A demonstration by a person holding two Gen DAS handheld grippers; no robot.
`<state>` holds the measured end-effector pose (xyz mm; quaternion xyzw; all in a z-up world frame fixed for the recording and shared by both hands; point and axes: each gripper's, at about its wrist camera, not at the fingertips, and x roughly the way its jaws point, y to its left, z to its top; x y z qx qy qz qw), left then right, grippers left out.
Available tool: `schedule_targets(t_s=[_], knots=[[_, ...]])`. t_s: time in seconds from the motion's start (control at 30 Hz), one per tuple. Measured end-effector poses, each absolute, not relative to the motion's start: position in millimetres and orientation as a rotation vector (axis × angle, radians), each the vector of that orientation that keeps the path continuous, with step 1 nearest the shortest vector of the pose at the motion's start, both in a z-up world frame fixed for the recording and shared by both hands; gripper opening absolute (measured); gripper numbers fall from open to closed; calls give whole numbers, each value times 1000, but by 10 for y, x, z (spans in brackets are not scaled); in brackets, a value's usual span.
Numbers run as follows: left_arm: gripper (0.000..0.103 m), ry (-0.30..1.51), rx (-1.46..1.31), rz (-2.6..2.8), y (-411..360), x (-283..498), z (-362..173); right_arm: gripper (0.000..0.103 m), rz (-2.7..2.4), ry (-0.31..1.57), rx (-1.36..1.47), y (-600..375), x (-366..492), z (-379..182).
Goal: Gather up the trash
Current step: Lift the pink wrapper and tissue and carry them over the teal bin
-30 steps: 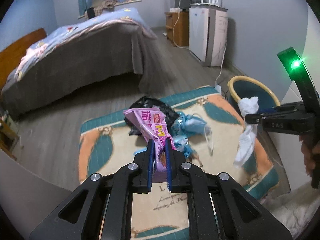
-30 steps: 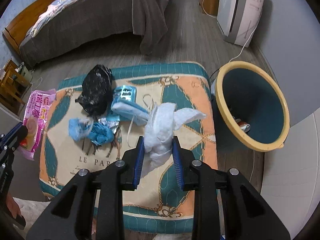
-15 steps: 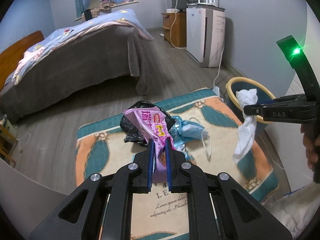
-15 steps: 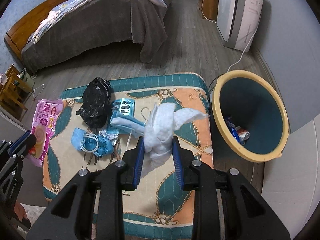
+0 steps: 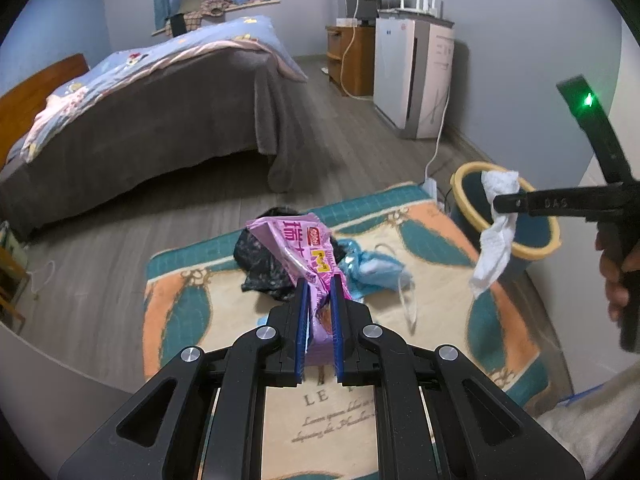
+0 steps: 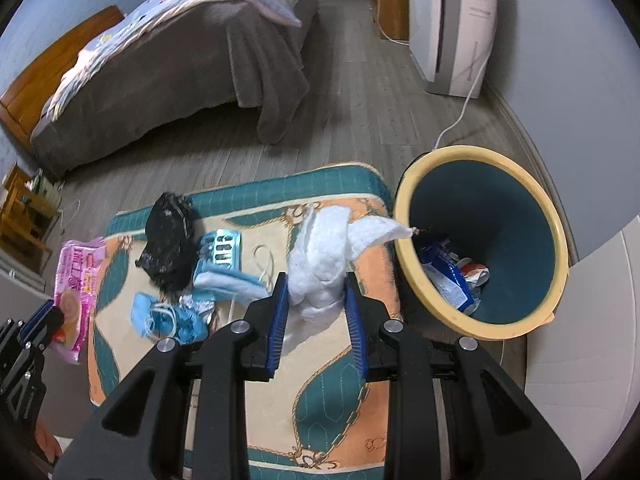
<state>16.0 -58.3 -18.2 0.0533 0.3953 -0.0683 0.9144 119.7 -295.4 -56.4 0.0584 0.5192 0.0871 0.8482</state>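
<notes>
Just beside bin rim (image 6: pixel 404 240), tissue (image 6: pixel 324 256) gripped, floor (image 6: pixel 360 112) beyond

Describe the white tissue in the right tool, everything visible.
The white tissue is a crumpled, soft, quilted-looking paper wad, pinched between the blue pads of the right tool. A twisted tail points toward the yellow-rimmed bin, its tip just past the near rim in the right wrist view. From the left wrist view it hangs loosely below the tool, in front of the bin, clear of the rug. Only the pads touch it.
</notes>
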Motion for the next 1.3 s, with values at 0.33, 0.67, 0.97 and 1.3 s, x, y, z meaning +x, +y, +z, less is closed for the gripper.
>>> schedule_targets(t_s=[0.33, 0.67, 0.97, 1.3], knots=[[12, 773, 109, -167, -794, 308, 41, 27, 129, 1058, 149, -3210, 1308, -511], [12, 789, 102, -243, -1313, 615, 106, 27, 67, 1036, 182, -3619, 1402, -503], [12, 808, 119, -358, -1878, 839, 127, 27, -19, 1061, 243, -4054, 1436, -643], [12, 843, 150, -421, -2296, 1057, -42, 27, -89, 1101, 267, -4331, 1542, -873]])
